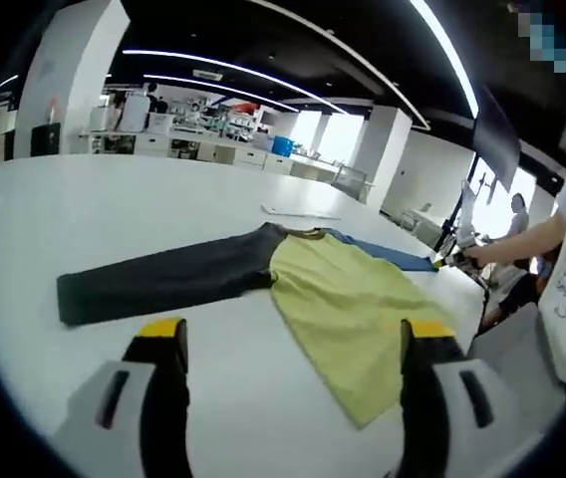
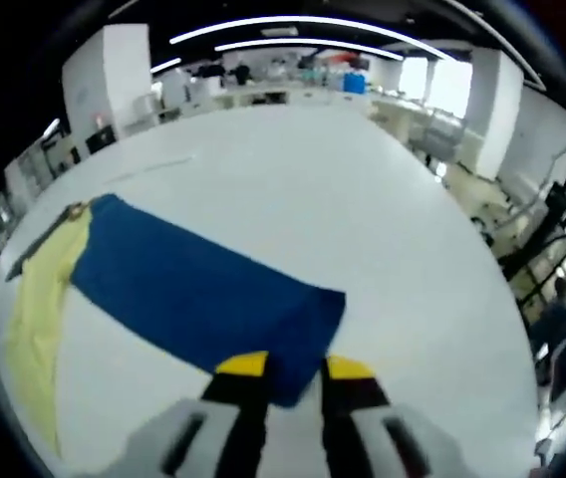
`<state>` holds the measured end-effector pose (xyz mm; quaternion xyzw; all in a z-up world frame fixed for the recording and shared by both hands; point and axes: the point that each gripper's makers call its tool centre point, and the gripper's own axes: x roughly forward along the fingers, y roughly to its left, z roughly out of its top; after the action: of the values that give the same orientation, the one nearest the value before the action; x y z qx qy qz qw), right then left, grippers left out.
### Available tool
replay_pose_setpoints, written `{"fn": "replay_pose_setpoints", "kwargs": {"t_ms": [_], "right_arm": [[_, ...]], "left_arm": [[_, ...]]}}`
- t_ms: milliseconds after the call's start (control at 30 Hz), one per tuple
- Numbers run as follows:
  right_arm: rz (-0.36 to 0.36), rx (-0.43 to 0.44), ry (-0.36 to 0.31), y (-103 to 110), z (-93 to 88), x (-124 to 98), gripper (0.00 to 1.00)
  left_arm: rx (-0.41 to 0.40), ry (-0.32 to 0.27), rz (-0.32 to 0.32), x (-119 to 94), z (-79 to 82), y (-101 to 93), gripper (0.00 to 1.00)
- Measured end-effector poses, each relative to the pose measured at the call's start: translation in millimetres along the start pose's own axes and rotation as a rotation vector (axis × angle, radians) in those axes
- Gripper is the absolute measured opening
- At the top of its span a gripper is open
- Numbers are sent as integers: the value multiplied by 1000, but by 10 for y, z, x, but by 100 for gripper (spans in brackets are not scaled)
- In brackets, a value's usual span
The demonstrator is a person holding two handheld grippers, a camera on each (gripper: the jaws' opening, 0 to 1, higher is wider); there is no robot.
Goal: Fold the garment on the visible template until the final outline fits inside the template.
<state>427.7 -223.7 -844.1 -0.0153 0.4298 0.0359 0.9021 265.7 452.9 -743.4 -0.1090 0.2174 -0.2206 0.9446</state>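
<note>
While the left claw (image 1: 293, 344) hangs just above the white surface (image 1: 114, 219) with its yellow-tipped jaws spread wide and nothing between them, the garment (image 1: 348, 304) lies flat directly ahead of it. Its yellow-green body reaches back toward the claw's right jaw, with the hem corner passing just beside that jaw. A dark grey sleeve (image 1: 163, 282) stretches away to the left of the claw, lying flat and straight on the surface. A blue sleeve (image 1: 388, 255) runs off on the far right side of the body. Beyond that sleeve, a person's hand holds the right claw (image 1: 452, 259) down at the sleeve's far end; from this distance its jaws are too small to judge.

In the right gripper view, the right claw (image 2: 291, 366) has its two yellow-tipped jaws set close together at the cuff end of the blue sleeve (image 2: 203, 289). The cuff's near corner lies between and under the tips, though whether the cloth is actually pinched cannot be told. From the claw the sleeve runs ahead and to the left, meeting the yellow-green body (image 2: 39, 309) at far left. The surface (image 2: 363, 199) spreads bare ahead of the claw.
</note>
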Motion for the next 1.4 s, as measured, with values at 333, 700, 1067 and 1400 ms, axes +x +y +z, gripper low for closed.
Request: {"fn": "replay_pose_setpoints", "kwargs": {"t_ms": [333, 700, 1067, 1400], "right_arm": [[-15, -84, 5, -74, 79, 105, 0], [-52, -121, 10, -231, 304, 303, 0], [-51, -111, 2, -226, 372, 348, 0], [-30, -93, -45, -41, 530, 76, 0]], "left_arm": [[-7, 22, -6, 87, -56, -49, 82], [-33, 36, 1, 107, -130, -60, 81], [-45, 33, 10, 126, -130, -82, 80], [-52, 17, -10, 160, -123, -115, 80]]}}
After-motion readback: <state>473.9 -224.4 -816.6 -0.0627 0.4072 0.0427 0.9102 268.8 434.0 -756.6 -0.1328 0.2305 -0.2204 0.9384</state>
